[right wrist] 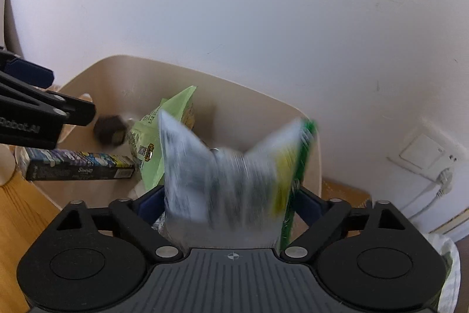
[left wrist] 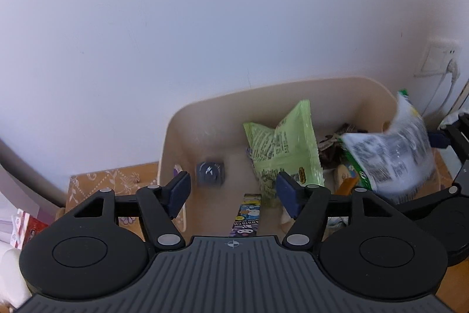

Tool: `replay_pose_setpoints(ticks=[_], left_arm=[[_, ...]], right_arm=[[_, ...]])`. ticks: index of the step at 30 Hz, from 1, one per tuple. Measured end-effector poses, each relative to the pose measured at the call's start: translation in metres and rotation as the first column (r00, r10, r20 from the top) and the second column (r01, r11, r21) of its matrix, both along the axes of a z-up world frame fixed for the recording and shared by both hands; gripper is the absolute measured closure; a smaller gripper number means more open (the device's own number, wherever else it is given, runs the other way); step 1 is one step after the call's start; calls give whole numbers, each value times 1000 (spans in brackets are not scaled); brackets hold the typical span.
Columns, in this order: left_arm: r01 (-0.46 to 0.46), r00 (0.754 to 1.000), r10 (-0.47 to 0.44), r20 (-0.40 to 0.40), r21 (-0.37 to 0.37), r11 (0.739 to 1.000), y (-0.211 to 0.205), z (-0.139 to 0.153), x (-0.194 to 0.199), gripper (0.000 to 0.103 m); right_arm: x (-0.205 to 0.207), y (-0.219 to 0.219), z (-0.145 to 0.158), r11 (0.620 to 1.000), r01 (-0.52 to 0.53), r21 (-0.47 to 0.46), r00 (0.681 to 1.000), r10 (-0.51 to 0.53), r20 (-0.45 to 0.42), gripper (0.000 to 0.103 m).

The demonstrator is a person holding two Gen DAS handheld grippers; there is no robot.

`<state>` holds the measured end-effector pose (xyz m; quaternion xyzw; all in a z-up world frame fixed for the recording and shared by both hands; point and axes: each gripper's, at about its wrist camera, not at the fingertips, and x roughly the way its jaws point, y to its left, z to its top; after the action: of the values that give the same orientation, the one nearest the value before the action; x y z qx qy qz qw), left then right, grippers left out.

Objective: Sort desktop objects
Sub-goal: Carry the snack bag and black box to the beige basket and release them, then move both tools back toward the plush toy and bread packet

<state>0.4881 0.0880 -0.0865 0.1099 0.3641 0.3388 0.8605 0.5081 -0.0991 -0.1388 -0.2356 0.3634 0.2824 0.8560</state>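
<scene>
Left gripper: jaws wide apart, nothing between the pads; it hangs over the beige bin.
Right gripper: jaws spread very wide; the white-and-green packet sits between them, motion-blurred. Pad contact cannot be told.
Packet location: over the bin's right side, above the other contents.
Bin contents: green snack bag, small dark cube, long cartoon-printed box.
Risk: the packet may land on the rim and slide outside.
Risk: crowded grippers may collide.
Legible text: "Dobot.AI" on the left gripper; packet print unreadable.
</scene>
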Motion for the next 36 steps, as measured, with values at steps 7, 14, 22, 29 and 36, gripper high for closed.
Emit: replay_pose_setpoints(ticks=[7, 14, 22, 29, 36], left_arm=[[12, 999, -12, 48, 10, 1000, -10, 10, -19, 33], [16, 997, -16, 81, 6, 1000, -24, 19, -39, 33], [84, 995, -84, 59, -1, 996, -55, 15, -85, 31], [155, 987, -157, -30, -53, 986, -78, -12, -107, 30], [180, 973, -193, -126, -110, 977, -93, -59, -118, 30]], right_arm=[[-9, -12, 17, 1000, -12, 13, 998, 11, 56, 0], [-34, -34, 37, 998, 3, 59, 998, -7, 70, 0], [-78, -74, 38, 997, -20, 73, 999, 18, 29, 0], [-95, -100, 15, 998, -5, 69, 998, 10, -62, 0], [-122, -110, -11, 997, -21, 78, 986, 34, -162, 0]])
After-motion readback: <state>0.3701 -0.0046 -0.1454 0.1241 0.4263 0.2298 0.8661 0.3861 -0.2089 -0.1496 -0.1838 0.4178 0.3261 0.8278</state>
